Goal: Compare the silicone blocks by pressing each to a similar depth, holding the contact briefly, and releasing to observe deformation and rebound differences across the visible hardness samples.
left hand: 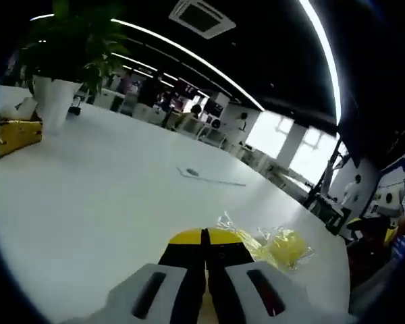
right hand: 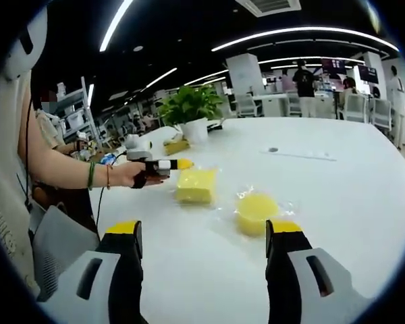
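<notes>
No press is under way. The left gripper (right hand: 179, 164), jaws closed and empty, sits just beside the square block (right hand: 196, 185) on the table (right hand: 337, 196). The right gripper (right hand: 202, 236), jaws wide apart, hovers near the round block (right hand: 256, 210). Both samples appear undeformed; pressing seemingly remains.

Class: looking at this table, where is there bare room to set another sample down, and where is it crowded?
Free: the white table right of the round yellow block, out to the thin strip. Crowded: around the square yellow block, left gripper and potted plant.
</notes>
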The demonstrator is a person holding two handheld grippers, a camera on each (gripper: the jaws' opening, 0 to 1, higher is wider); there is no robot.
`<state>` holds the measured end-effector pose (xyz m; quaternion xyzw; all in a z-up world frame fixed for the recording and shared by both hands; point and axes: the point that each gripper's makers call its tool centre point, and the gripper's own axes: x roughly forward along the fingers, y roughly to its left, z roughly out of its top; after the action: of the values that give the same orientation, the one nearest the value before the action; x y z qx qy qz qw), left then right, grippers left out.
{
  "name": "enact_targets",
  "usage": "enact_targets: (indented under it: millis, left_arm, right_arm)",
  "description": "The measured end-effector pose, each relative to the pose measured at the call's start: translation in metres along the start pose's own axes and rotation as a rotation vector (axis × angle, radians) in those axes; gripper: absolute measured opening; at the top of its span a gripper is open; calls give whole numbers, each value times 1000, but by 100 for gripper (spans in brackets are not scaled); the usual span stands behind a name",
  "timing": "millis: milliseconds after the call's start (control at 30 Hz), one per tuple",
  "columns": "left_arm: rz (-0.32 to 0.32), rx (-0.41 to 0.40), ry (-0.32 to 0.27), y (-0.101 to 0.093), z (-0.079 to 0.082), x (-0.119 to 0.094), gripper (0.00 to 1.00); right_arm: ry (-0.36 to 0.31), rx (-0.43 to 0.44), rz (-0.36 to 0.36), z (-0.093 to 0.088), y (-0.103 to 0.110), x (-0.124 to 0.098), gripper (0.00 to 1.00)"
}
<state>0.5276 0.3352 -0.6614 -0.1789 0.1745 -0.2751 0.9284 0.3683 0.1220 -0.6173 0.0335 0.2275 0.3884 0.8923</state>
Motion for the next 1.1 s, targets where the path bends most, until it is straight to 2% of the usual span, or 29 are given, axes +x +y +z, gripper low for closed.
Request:
enact_targets:
  millis: [33,167,400,600,800,1000,1033,1100]
  left_arm:
    - [-14,8,-23,-5,6,0,0]
    - [-47,17,-55,-22,20,-4,0]
    - [-116,24,-104,-54,37,-15,0]
    - [-150,20,-111,-67,42,-21,0]
    - [-151,10,-110,-69,48,-28,0]
    - [-186,-29,-115,-81,61,-35,0]
    - [-214,-41,-111,-85,63,-36,0]
    - [-219,-23,-111,-88,67,-38,0]
  right_arm:
    - [1,-1,1,0,0,0,69]
    - [3,-5,7,0,3,1,68]
    - [-6,-13,14,3,6,2,68]
    - [-16,-21,23,6,11,2,68]
    - [-41,-31,27,13,14,-1,70]
    - [-75,-41,49,31,16,2,77]
    - [-76,-45,53,35,16,4,78]
    - [-84,-48,63,41,16,7,80]
